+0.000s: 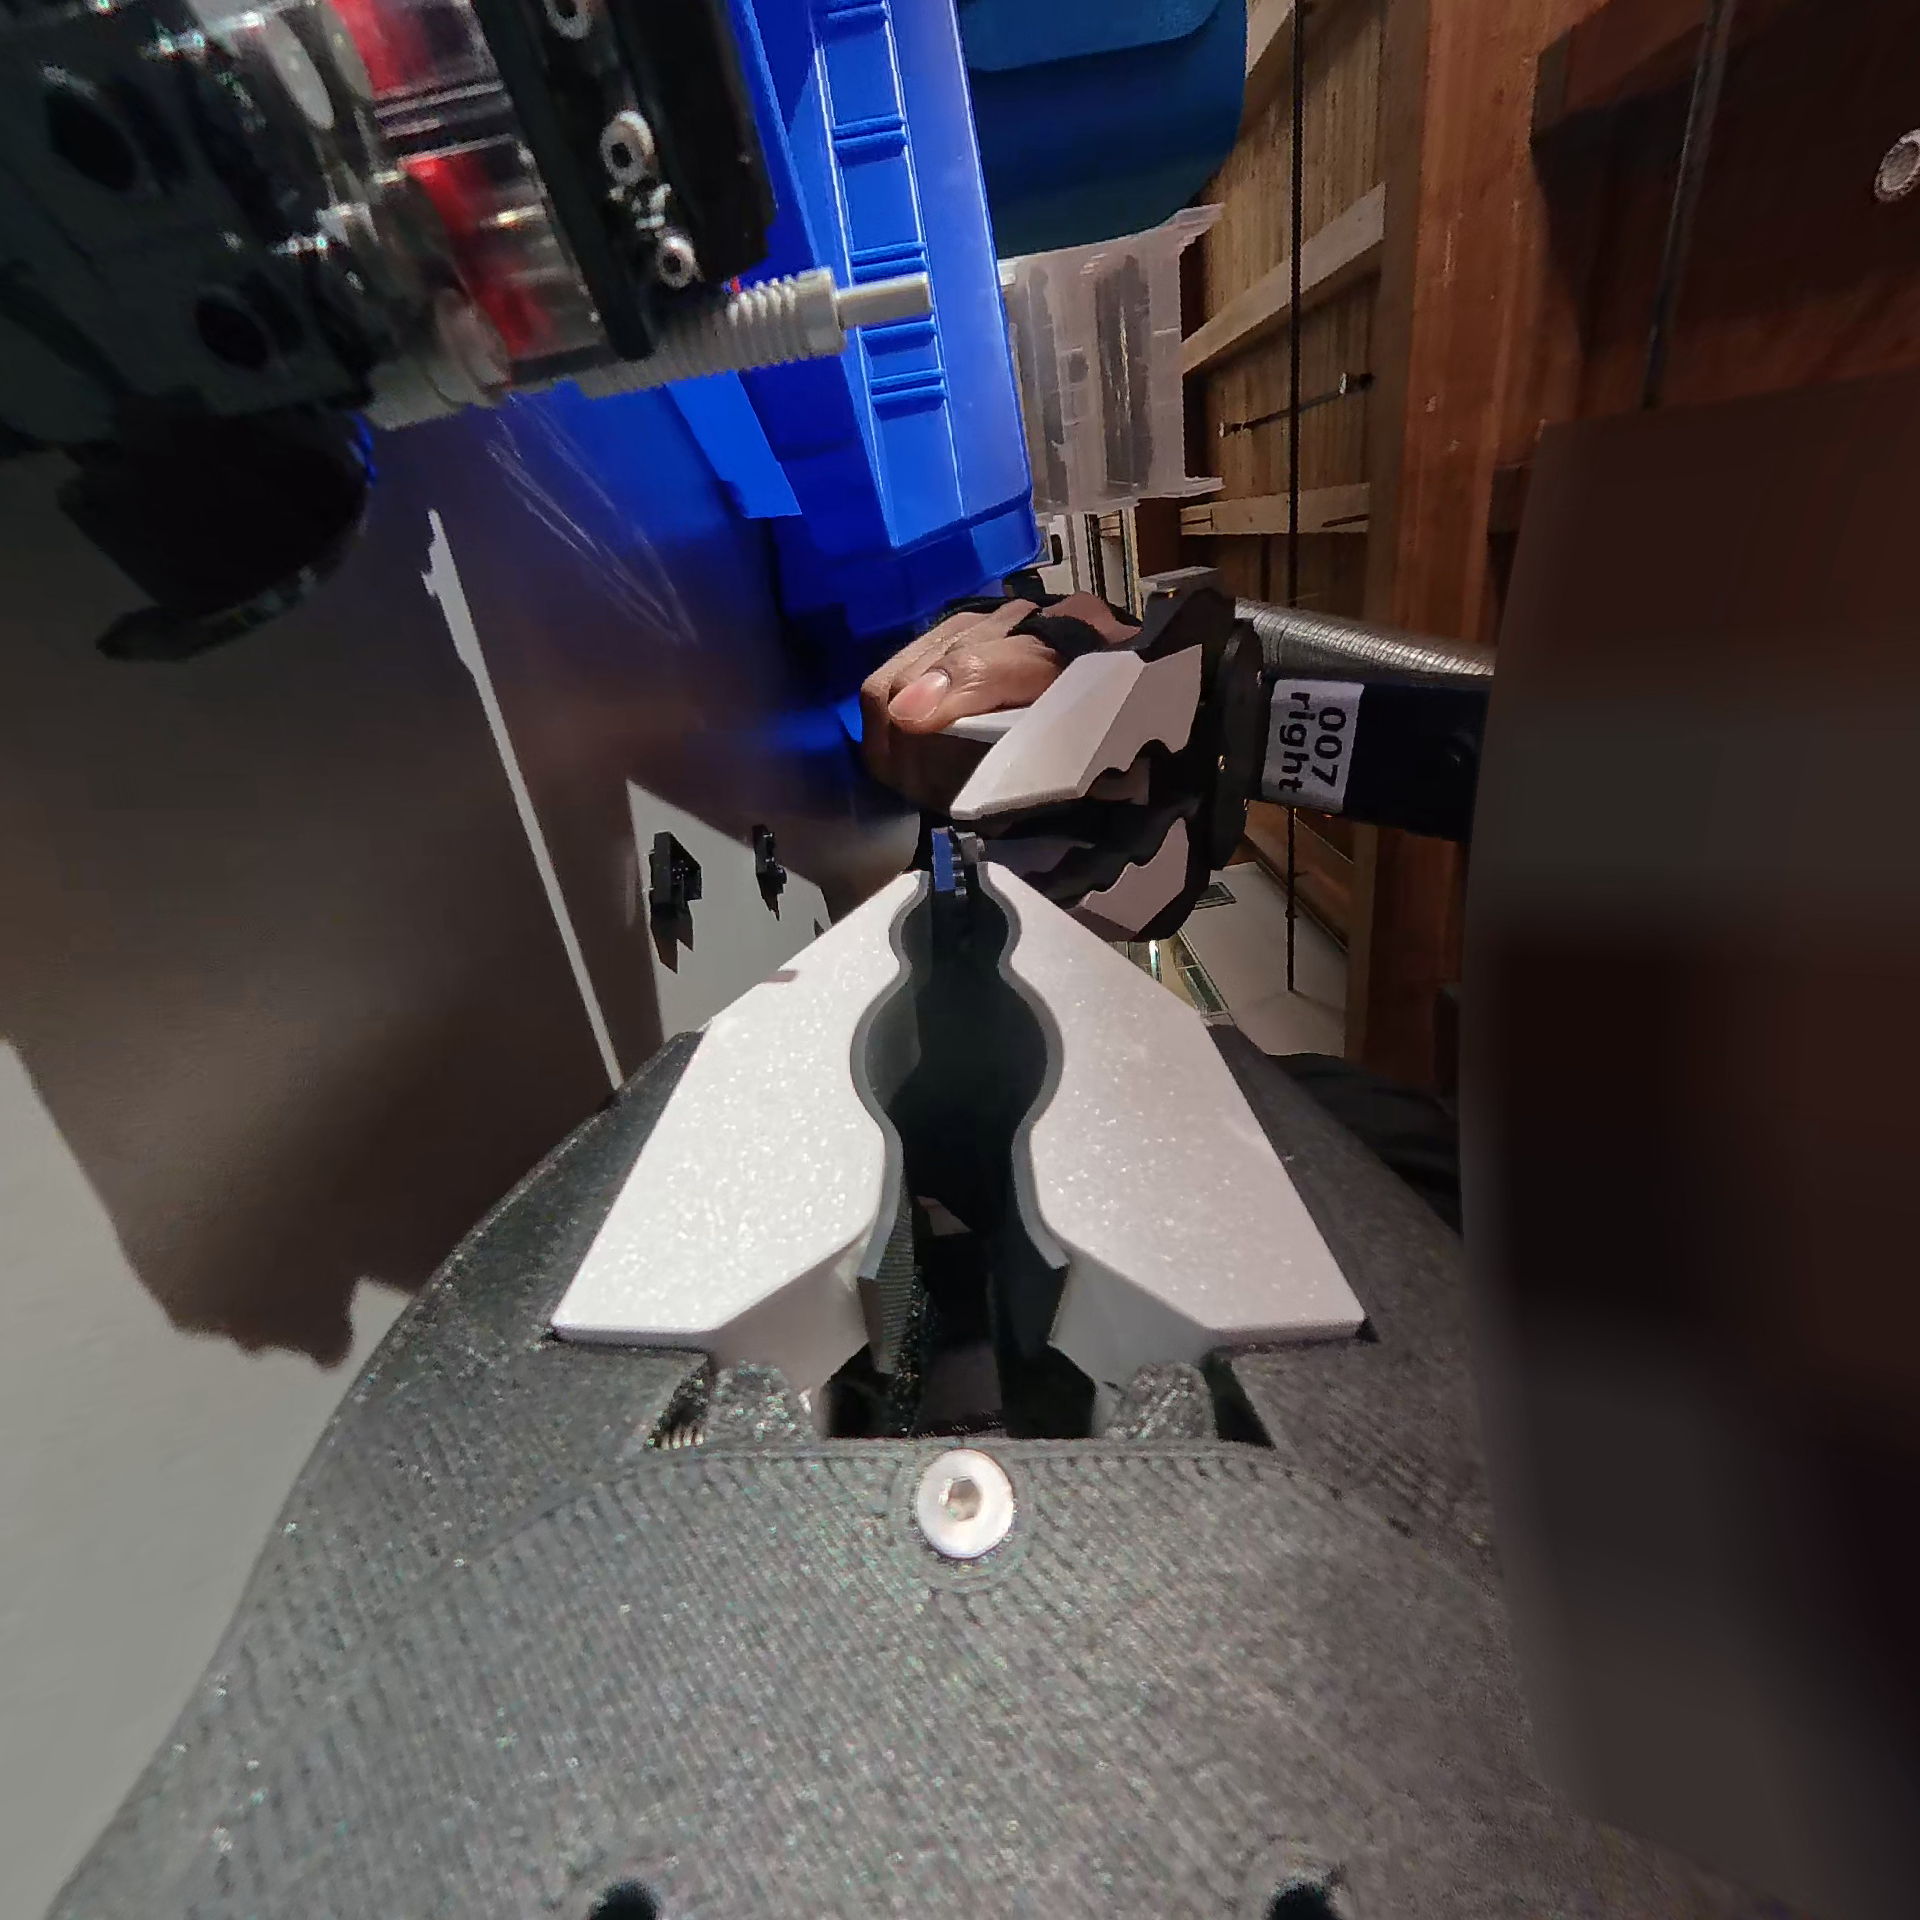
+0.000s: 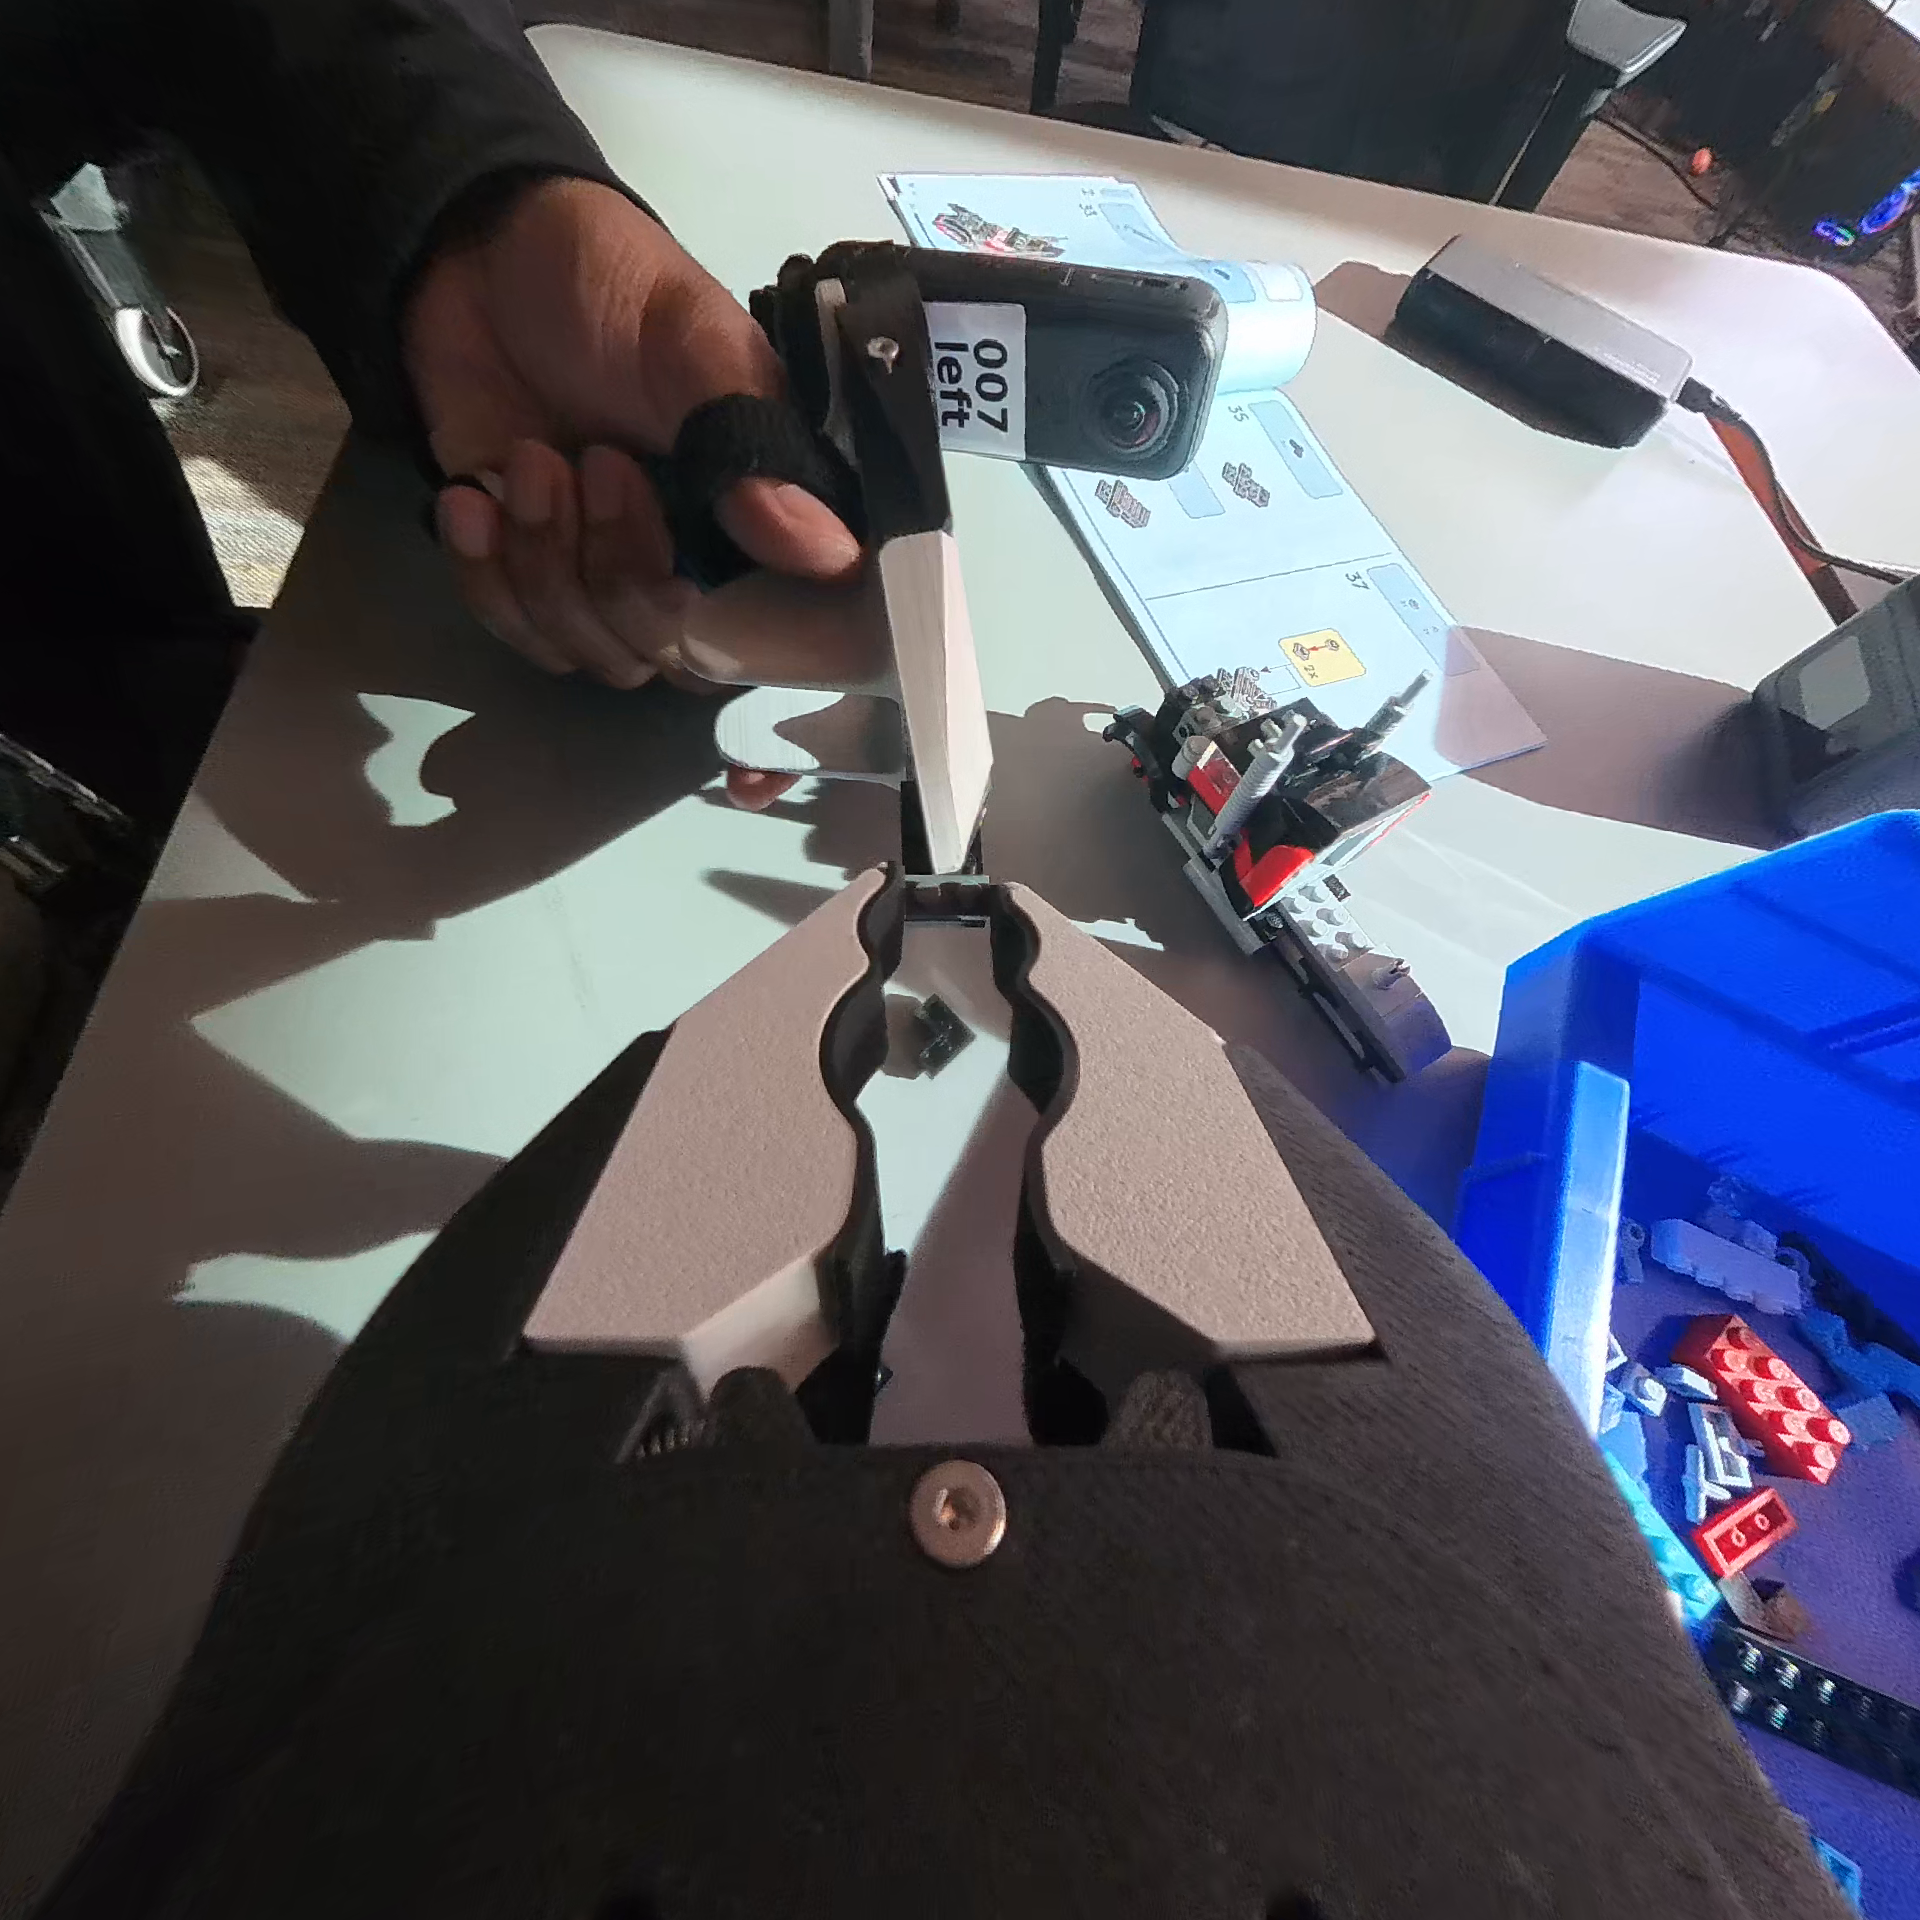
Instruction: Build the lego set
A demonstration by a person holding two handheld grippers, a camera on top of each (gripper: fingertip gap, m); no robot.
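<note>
Above table (image 2: 436,997), both hand-held grippers pinching small brick (image 2: 945,902)

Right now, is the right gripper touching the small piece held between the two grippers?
Touching. The right wrist view shows the right gripper with both fingertips pressed against the ends of the small piece, no gap visible; the left gripper meets it from above.

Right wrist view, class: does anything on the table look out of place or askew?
Yes. The half-built lego model lies tipped on its side, partly on the instruction booklet. One small dark piece lies alone on the table, outside the blue bin that holds loose bricks. Nothing looks broken.
</note>
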